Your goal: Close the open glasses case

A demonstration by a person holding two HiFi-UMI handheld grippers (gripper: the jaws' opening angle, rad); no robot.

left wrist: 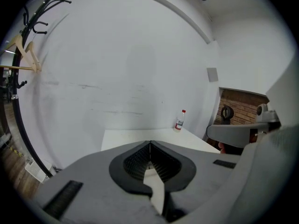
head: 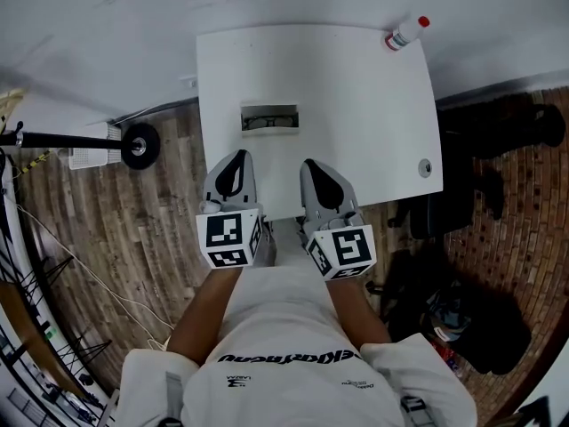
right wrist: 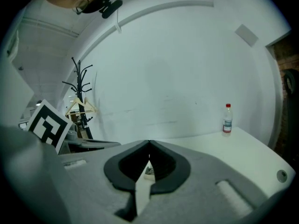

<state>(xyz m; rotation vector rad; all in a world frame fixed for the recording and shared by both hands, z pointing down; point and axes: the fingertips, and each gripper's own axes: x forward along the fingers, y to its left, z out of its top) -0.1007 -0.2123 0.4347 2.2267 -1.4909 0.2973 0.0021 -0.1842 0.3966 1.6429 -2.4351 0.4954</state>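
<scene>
Head view, glasses case [head: 269,117]: it lay open on the white table [head: 356,105], left of centre, well ahead of both grippers.
Head view, step: I judged the reach not yet begun; next I needed to go forward to the lid.
Head view, room: the tabletop around the case was bare, with a bottle [head: 404,34] at the far right corner.
Left gripper view, left gripper [head: 235,158]: fingers together, nothing between.
Right gripper view, right gripper [head: 313,165]: fingers together, empty, over the table's near edge.

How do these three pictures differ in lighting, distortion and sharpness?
Head view: even light, the white table almost washed out and its edges bowed; the glasses case looks sharp. Left gripper view: strong fisheye with black corners, and the left gripper is slightly soft up close. Right gripper view: the same dark rim; the bottle is crisp, and the wall curves.
</scene>
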